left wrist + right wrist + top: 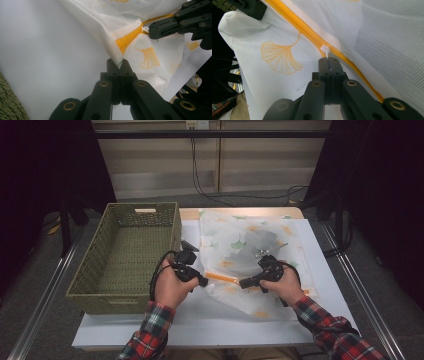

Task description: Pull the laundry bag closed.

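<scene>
a: where's the mesh bag point(252, 255)?
b: on the tabletop point(320, 270), right of the woven basket point(125, 255) at the left edge.
a: the left claw point(119, 65)?
b: clenched on the bag's corner by the orange zipper point(130, 37).
a: the right claw point(328, 60)?
b: clenched on the white zipper pull point(325, 50).

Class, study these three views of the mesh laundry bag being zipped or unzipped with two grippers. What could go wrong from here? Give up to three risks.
1. The right gripper pinches just the small white zipper pull; it might slip out or snap.
2. The left gripper clamps only a corner of the mesh bag, so the fabric could tear or pull free.
3. Loose mesh bunched beside the orange zipper could snag in the slider.
</scene>
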